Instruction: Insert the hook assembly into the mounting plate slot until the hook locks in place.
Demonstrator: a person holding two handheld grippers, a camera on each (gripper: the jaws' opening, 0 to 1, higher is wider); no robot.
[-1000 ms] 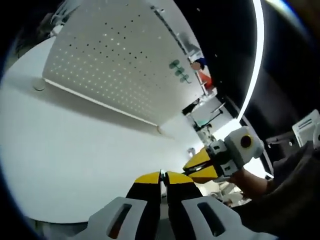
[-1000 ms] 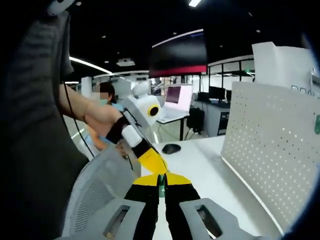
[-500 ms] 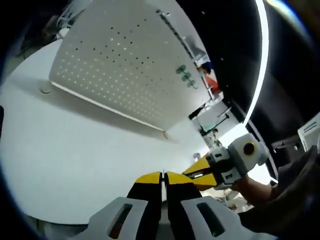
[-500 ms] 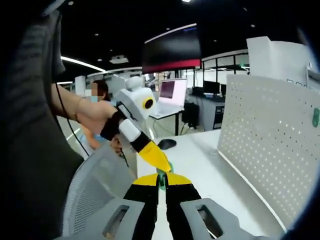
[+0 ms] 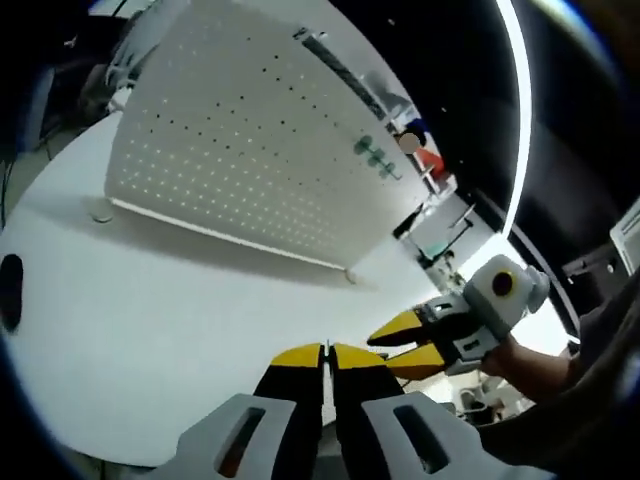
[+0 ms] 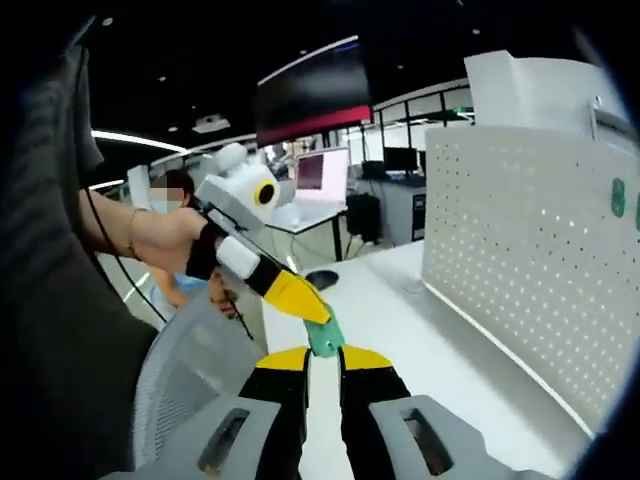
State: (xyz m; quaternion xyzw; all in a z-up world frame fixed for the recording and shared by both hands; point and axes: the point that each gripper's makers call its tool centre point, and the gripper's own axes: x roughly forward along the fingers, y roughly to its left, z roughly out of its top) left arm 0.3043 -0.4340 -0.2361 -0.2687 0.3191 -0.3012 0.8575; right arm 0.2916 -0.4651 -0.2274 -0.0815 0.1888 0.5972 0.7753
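A small green hook piece (image 6: 326,337) sits at the yellow tip of my left gripper (image 6: 312,312), which reaches in from the left and is shut on it. The piece hangs just above the gap between the yellow tips of my right gripper (image 6: 325,358), whose jaws stand slightly apart. The white perforated mounting plate (image 6: 520,230) stands upright on the table to the right, with green hooks (image 6: 617,195) on it. In the left gripper view the plate (image 5: 250,150) carries green hooks (image 5: 376,158). My left gripper (image 5: 323,352) is shut, with my right gripper (image 5: 385,345) beside it.
The white table (image 5: 150,330) stretches under the plate, with a black mouse (image 5: 10,290) at its left edge. A grey mesh chair back (image 6: 185,370) stands close at the lower left. A laptop (image 6: 320,170) and another mouse (image 6: 320,278) lie farther back.
The right gripper's jaws, shut a second ago with the green piece between them, have parted. The left gripper's tip has closed on the green piece.
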